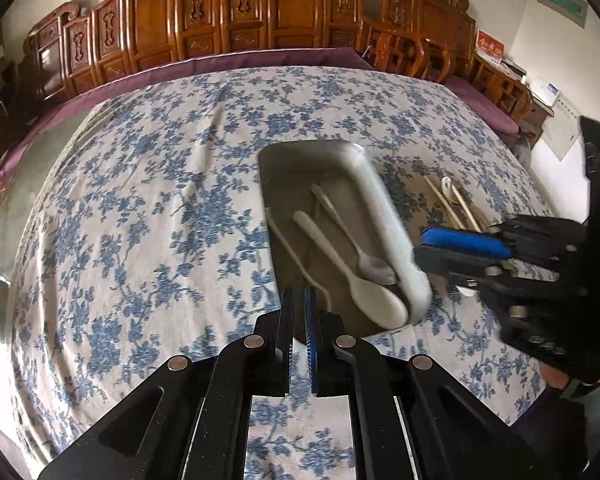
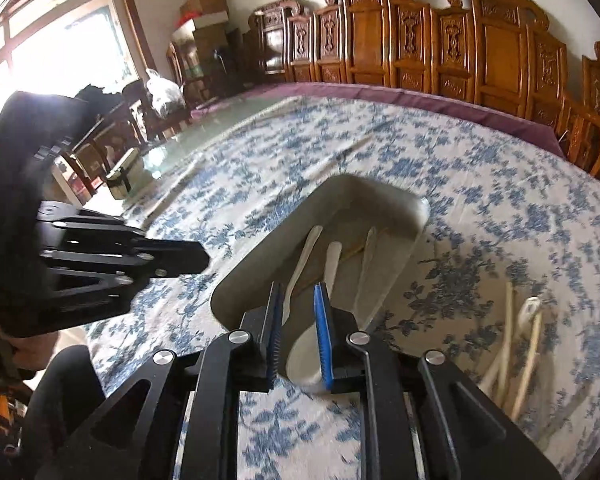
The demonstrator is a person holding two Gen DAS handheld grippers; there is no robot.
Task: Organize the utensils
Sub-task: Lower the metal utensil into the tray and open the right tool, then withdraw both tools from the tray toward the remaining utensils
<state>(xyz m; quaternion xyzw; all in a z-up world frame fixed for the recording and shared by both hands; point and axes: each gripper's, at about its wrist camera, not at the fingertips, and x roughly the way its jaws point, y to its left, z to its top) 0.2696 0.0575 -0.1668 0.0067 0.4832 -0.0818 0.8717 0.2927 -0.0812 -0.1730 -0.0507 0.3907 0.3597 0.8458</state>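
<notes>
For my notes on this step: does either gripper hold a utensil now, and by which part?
Nothing is held. The left gripper is shut on nothing; the right gripper stands open above a white spoon in the tray.

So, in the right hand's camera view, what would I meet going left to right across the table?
Left gripper → metal tray holding spoons → loose chopsticks and spoon on the floral cloth.

— How's the left gripper (image 1: pixel 299 300)?

— Pads pressed together, nothing between them, tilted steeply downward.

— And the right gripper (image 2: pixel 298 300)?

— Its jaws stand a little apart, also angled down, with nothing pinched. Seen from the left camera it reaches in sideways, though motion blur makes the gap hard to judge there.

— The person?

— Only part of a hand (image 2: pixel 28 350) behind the left gripper's body.
</notes>
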